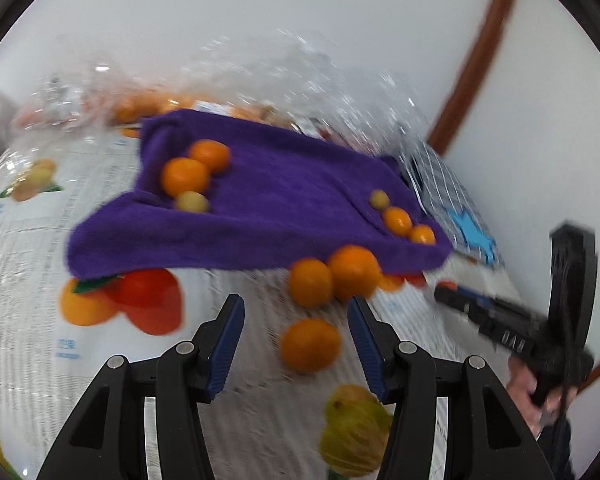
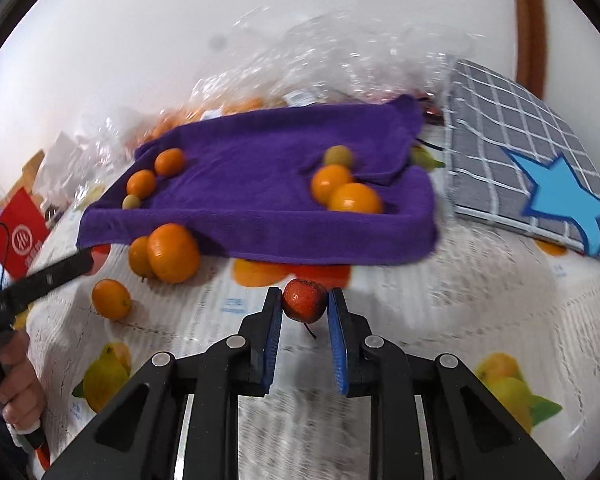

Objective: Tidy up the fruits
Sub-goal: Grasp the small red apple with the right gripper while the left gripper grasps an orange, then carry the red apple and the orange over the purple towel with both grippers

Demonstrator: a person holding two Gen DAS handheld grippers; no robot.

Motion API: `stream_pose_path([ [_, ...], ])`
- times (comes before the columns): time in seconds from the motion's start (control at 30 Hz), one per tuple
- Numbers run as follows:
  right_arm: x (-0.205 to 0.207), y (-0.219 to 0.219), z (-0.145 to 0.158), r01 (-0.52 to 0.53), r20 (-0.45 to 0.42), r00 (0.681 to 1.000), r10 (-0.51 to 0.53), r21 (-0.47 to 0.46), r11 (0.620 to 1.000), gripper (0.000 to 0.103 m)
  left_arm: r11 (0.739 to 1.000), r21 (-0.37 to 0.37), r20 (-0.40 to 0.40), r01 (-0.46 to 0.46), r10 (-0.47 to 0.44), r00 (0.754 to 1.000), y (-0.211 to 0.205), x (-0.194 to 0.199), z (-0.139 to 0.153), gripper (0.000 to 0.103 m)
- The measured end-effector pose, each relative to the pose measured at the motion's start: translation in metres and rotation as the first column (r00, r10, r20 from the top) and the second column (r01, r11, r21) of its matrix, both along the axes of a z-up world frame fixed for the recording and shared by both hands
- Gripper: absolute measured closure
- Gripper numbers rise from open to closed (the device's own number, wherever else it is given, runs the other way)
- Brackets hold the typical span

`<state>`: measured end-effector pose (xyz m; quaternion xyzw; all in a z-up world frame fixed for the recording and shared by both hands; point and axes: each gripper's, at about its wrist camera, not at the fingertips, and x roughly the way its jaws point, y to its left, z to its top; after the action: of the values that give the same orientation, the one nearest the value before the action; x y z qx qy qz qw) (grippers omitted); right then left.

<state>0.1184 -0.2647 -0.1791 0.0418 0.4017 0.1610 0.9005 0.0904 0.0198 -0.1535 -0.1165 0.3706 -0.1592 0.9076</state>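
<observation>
Right hand-held gripper (image 2: 304,306) clamps a red fruit (image 2: 304,305); left hand-held gripper (image 1: 296,320) gapes (print illegible).

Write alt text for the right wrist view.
The right gripper holds a small red fruit between its blue fingers above a fruit-print tablecloth. Beyond lies a purple towel carrying oranges; three more oranges sit loose at left.
</observation>
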Motion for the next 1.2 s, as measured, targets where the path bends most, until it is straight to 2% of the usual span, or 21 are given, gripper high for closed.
stream_pose_path([
  [0.1,-0.002,-0.006,0.002,0.013,0.008,1.0,-0.013,0.008,1.0,0.08,0.998,0.038,-0.031,0.057,-0.056,0.998,-0.013,0.001,-0.004,0.052],
  [0.17,-0.003,-0.005,0.003,0.01,0.009,1.0,-0.01,0.002,1.0,0.08,0.998,0.053,-0.045,0.043,-0.041,0.998,-0.013,0.002,-0.006,0.052],
  [0.27,-0.004,-0.001,0.003,-0.001,0.014,1.0,0.001,-0.005,1.0,0.08,0.999,0.036,-0.06,0.037,-0.035,0.998,-0.011,0.003,-0.008,0.053],
  [0.4,-0.003,-0.004,0.002,0.002,0.007,1.0,-0.002,0.006,1.0,0.08,0.998,0.047,-0.067,0.044,-0.041,0.997,-0.014,0.004,-0.009,0.068],
  [1.03,-0.005,-0.009,0.005,0.022,0.021,1.0,-0.023,0.048,0.999,0.08,0.997,-0.029,0.034,-0.074,0.075,0.997,0.011,-0.007,0.006,0.069],
  [1.2,-0.007,-0.01,0.008,0.023,0.028,0.999,-0.025,0.064,0.998,0.08,0.994,-0.029,0.051,-0.108,0.109,0.993,0.017,-0.008,0.009,0.069],
])
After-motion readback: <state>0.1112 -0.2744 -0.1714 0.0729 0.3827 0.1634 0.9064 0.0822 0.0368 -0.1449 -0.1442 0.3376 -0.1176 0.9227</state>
